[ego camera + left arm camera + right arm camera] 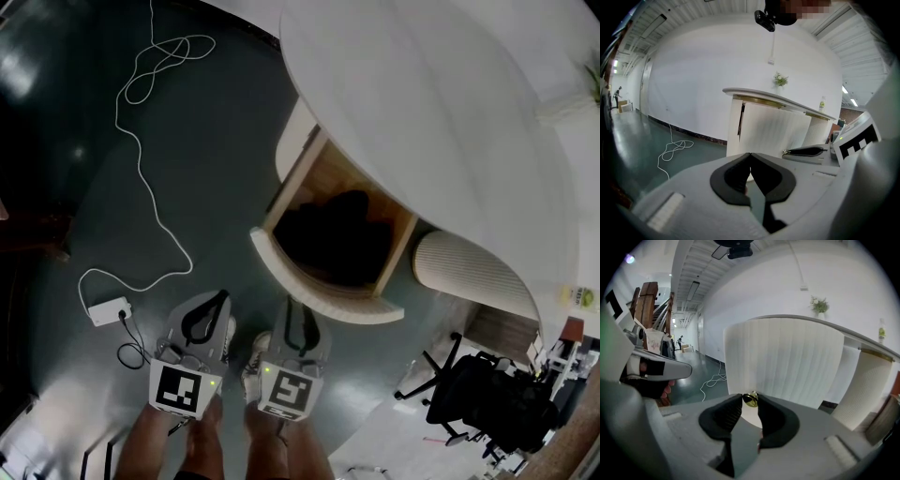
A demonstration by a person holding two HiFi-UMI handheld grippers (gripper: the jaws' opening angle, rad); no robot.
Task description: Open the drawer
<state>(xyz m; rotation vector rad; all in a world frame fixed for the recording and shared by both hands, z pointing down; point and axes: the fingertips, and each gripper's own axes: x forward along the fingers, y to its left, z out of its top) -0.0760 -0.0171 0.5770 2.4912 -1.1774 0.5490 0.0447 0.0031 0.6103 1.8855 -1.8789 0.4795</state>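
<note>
The white drawer [323, 292] with a curved ribbed front stands pulled out from under the round white table [431, 103], its dark wooden inside showing. My right gripper [293, 303] reaches the middle of that front. In the right gripper view the small brass knob [750, 399] sits pinched between the tips of my right gripper [750, 398], with the ribbed front [787, 357] right behind it. My left gripper [219, 296] hangs beside it to the left, short of the drawer. In the left gripper view its [750, 154] tips meet with nothing between them.
A white cable [141, 141] loops over the dark floor down to an adapter [108, 309] at the left. A ribbed white pedestal [469, 267] stands right of the drawer. A black office chair [487, 398] is at the lower right. The person's legs [225, 441] are below the grippers.
</note>
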